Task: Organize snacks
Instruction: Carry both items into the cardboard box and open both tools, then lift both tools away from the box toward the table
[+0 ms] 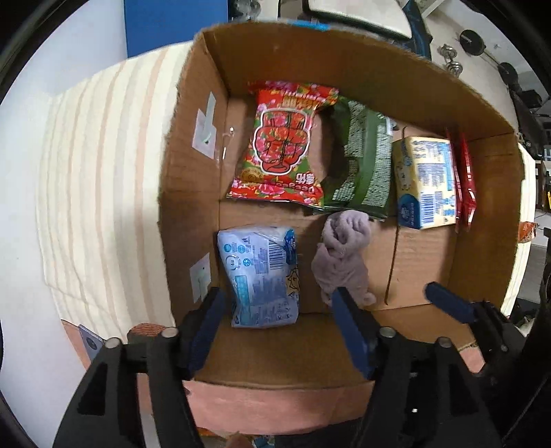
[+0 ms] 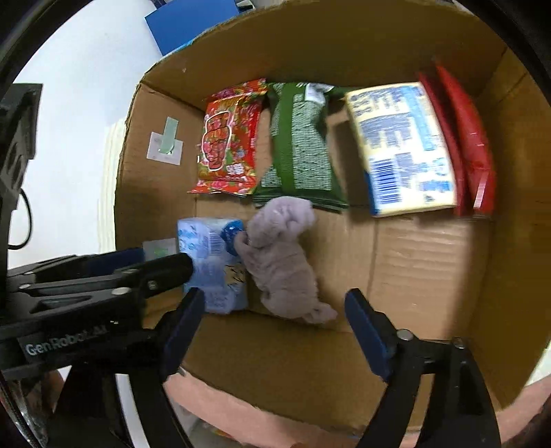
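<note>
An open cardboard box (image 1: 310,51) holds a back row: a red floral snack bag (image 1: 282,144), a green bag (image 1: 361,162), a yellow-and-blue carton (image 1: 425,179) and red packets (image 1: 465,179). In front lie a light-blue packet (image 1: 258,275) and a grey plush toy (image 1: 344,255). My left gripper (image 1: 277,293) hangs open over the light-blue packet, its pads clear of it. My right gripper (image 2: 273,294) is open above the plush toy (image 2: 282,255), not touching it. One right finger (image 1: 447,303) shows in the left wrist view.
The box stands on a cream striped cloth (image 1: 96,172) over a pink cover (image 1: 275,403). A blue board (image 1: 172,24) stands behind it. The box floor (image 2: 430,275) at the front right is bare cardboard. Cluttered gear lies beyond the far right wall.
</note>
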A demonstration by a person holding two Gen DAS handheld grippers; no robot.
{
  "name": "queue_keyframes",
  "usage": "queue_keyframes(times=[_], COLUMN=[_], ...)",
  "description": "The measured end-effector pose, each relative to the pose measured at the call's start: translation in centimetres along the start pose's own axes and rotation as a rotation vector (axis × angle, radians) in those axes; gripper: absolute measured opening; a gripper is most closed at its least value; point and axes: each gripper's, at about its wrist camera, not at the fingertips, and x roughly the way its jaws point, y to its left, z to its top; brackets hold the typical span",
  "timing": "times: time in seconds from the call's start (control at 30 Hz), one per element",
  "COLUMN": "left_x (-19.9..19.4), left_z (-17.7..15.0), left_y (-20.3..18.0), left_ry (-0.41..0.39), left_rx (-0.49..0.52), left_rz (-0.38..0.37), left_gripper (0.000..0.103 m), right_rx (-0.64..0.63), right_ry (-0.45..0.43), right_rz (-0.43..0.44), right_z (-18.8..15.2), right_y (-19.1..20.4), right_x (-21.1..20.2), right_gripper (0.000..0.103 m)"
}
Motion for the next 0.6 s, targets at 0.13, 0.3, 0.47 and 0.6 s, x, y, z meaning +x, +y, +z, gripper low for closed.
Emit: queue_keyframes(times=[0.13, 0.3, 0.47, 0.6], left_x=[-2.3, -4.2, -5.6, -6.7], left_z=[-1.4, -3.5, -5.5, -7.2], left_y=[-0.5, -1.2, -2.0, -3.0], left_ry=[-0.084, -0.215, -0.287, -0.358], left_rx=[0.001, -0.014, -0.034, -0.035], left_rz=[0.036, 0.072, 0.047, 0.024], left_gripper=[0.091, 0.095, 0.099, 0.099], right_rx=[-0.038, -0.057, -0.068, -0.069], right_ry=[-0.032, -0.076, -0.123, -0.159], right_rz=[-0.095, -0.23, -0.296, -0.283], right_z=[-1.4, -2.4, -3.9, -5.4], right_y=[-0.3, -1.4, -2.3, -3.0], right_x=[-2.4, -5.2, -7.1, -8.6], right_gripper=[0.1, 0.103, 0.103, 0.103])
